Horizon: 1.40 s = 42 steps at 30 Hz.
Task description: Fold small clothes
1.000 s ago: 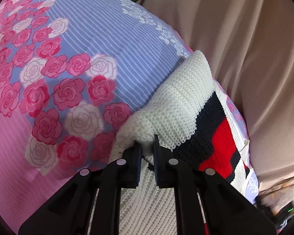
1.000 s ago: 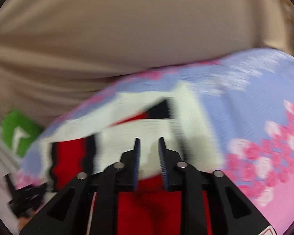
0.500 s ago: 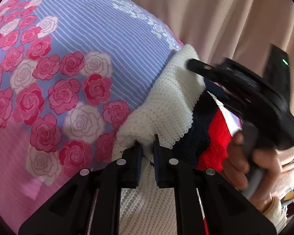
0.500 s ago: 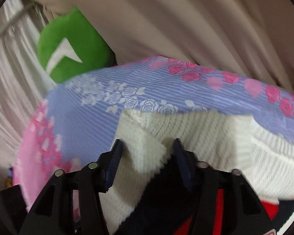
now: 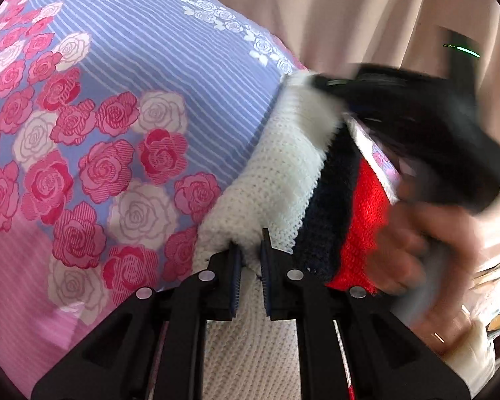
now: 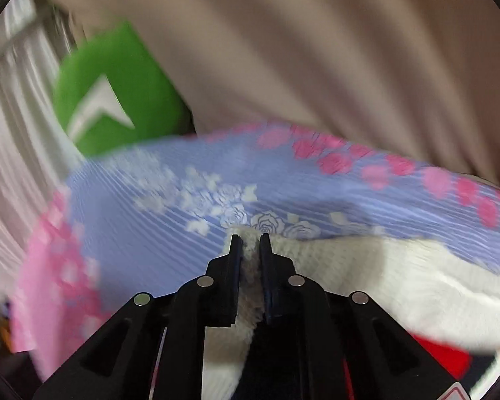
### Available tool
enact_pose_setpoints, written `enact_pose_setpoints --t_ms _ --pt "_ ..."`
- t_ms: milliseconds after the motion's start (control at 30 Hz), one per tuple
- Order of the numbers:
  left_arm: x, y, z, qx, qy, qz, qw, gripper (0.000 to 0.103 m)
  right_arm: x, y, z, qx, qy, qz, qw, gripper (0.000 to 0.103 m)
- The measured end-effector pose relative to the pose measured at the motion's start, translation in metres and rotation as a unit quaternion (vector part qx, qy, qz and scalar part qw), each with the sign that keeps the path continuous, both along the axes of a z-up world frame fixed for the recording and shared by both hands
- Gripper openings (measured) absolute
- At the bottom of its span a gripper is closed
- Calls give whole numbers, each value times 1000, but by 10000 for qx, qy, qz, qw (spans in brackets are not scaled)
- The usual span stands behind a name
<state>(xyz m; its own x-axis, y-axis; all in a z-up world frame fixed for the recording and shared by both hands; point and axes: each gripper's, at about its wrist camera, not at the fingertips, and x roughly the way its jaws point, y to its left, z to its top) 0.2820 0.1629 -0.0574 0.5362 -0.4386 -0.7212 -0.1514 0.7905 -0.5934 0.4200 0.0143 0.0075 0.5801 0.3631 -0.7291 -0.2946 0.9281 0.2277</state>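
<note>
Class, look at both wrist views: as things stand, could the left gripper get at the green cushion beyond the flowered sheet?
Probably not. The left gripper is shut on the knitted sweater, and the green cushion lies past the far edge of the flowered sheet; it would have to let go first.

A lilac striped bedsheet printed with pink roses (image 5: 123, 106) is lying before beige draped curtains (image 6: 316, 50); a green cushion (image 6: 116, 90) is sitting far left.

White-navy-red knit sweater (image 5: 283, 173) — rose-print lilac sheet (image 5: 133, 83).
</note>
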Motion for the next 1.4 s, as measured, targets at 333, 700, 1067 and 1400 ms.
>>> enact_pose_setpoints --t_ms 333,700,1067,1400 --pt "3 -9 0 149 0 97 9998 11 -192 -258 0 -80 342 -2923 9557 47" --pt "2 -35 13 677 201 399 9967 9 -218 -291 4 737 -12 -2929 9533 6" --pt "6 -60 11 1088 254 371 9930 11 -215 -319 -35 751 660 -3063 9467 9" --pt "-127 -33 51 1488 267 -498 9873 62 -386 -318 13 166 726 -2670 9608 52"
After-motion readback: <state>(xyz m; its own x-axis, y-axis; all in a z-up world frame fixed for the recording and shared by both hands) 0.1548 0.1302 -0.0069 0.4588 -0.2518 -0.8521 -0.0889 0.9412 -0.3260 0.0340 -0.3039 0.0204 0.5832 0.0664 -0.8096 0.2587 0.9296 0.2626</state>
